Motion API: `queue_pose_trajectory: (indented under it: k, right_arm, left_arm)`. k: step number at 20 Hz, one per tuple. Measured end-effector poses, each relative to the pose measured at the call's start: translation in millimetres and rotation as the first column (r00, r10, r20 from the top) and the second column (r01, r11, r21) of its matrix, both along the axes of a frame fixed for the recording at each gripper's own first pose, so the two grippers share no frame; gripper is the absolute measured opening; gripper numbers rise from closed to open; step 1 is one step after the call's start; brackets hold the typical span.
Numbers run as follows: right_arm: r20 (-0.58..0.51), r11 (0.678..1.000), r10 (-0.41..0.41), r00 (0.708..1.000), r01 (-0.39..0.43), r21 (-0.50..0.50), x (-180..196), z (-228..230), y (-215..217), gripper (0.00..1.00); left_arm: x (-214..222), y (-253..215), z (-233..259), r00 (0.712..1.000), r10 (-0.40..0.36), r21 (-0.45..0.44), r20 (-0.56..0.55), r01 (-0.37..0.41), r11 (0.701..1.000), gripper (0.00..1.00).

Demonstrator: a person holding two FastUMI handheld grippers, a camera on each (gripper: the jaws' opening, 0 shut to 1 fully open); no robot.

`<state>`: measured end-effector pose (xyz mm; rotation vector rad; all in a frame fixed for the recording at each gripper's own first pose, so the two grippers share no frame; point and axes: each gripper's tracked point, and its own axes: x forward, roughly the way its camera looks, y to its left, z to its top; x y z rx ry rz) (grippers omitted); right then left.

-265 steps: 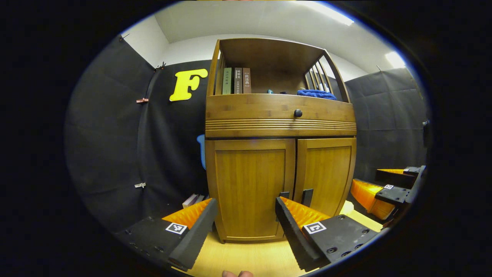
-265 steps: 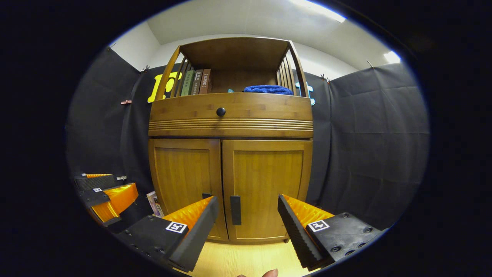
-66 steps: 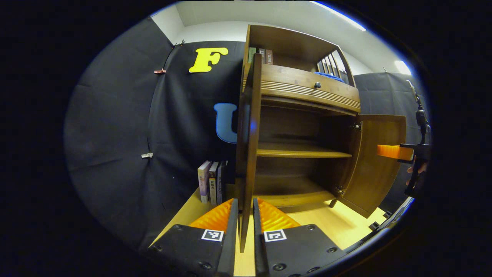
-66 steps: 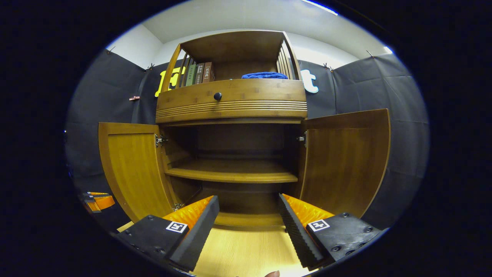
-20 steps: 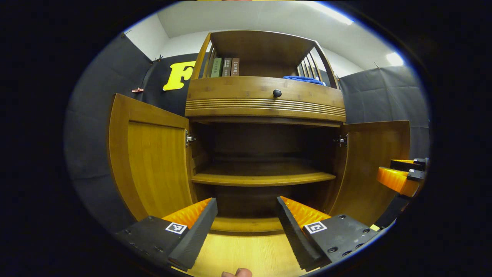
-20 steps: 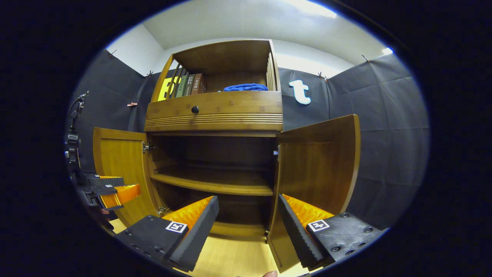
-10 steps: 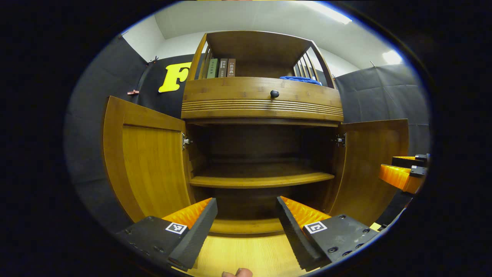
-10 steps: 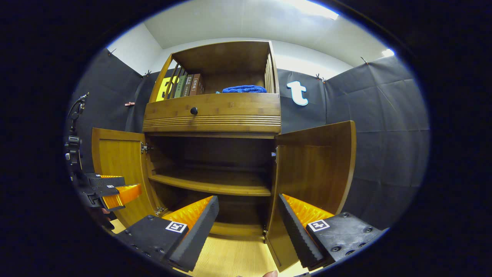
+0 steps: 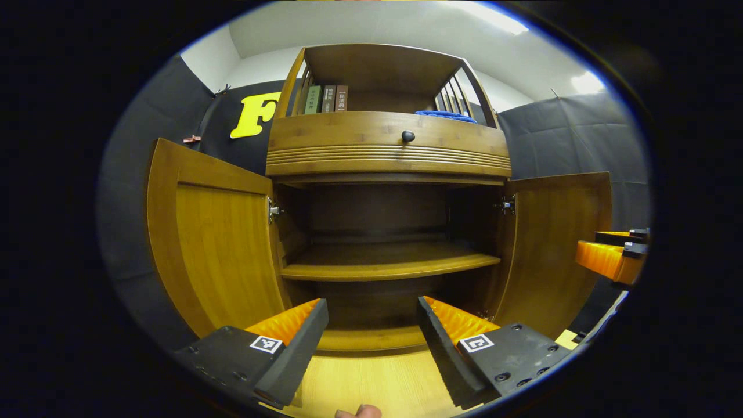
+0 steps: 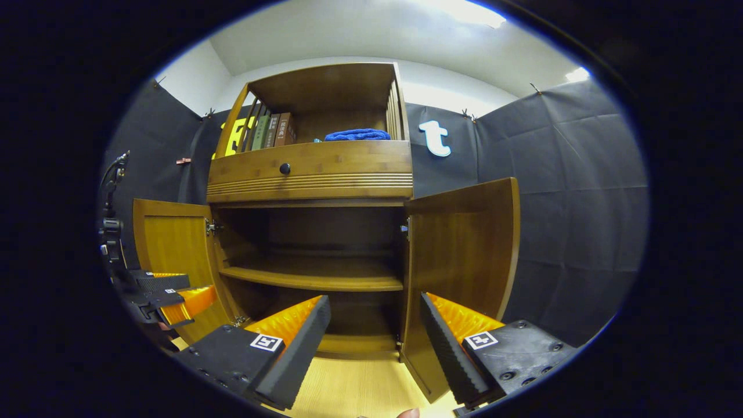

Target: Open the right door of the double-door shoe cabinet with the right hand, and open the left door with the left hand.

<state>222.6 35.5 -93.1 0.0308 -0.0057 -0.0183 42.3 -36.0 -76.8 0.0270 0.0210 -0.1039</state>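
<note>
Cabinet [image 9: 389, 145] ahead of left gripper [image 9: 371, 331]

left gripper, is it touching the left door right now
Apart. In the left gripper view the left gripper hangs open before the cabinet opening, and the left door stands swung out to its side with floor showing between them.

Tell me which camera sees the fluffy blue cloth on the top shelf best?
The right gripper view. There the blue cloth lies in plain sight above the wooden drawer front, with most of its length showing. In the left gripper view the same cloth is a thin sliver, partly tucked behind the wooden side slats.
</note>
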Motion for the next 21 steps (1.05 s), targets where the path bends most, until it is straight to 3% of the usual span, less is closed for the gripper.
queue_pose_trajectory:
  k: [10,14,15,16,17,18,21]
  right_arm:
    - [0.004,0.997,-0.053,0.999,0.052,0.053,-3,-23,-5,0.97]
    - [0.02,0.997,-0.075,0.997,0.074,0.023,-7,-17,-15,0.98]
    - [0.025,0.997,-0.073,0.997,0.072,0.027,-9,-14,-14,0.94]
    - [0.026,0.997,-0.071,0.997,0.07,0.03,-10,-14,-13,0.97]
    - [0.028,0.997,-0.066,0.997,0.065,0.031,-12,-13,-11,0.93]
    - [0.03,0.998,-0.062,0.998,0.062,0.026,-13,-13,-10,0.98]
    - [0.035,0.999,-0.054,0.998,0.054,0.007,-16,-12,-7,1.0]
  left_arm:
    - [8,-1,-35,0.999,-0.035,-0.012,-0.038,0.035,0.999,0.94]
    - [6,-3,-38,0.999,-0.035,-0.019,-0.038,0.034,0.999,0.95]
    - [5,-4,-38,0.999,-0.035,-0.023,-0.036,0.034,0.999,0.94]
    - [5,-5,-37,0.999,-0.034,-0.022,-0.034,0.033,0.999,0.94]
    - [4,-6,-36,0.999,-0.033,-0.018,-0.03,0.032,0.999,0.95]
    - [2,-7,-36,0.999,-0.034,-0.015,-0.028,0.033,0.999,0.95]
    - [-2,-10,-35,0.999,-0.038,-0.014,-0.027,0.038,0.999,0.94]
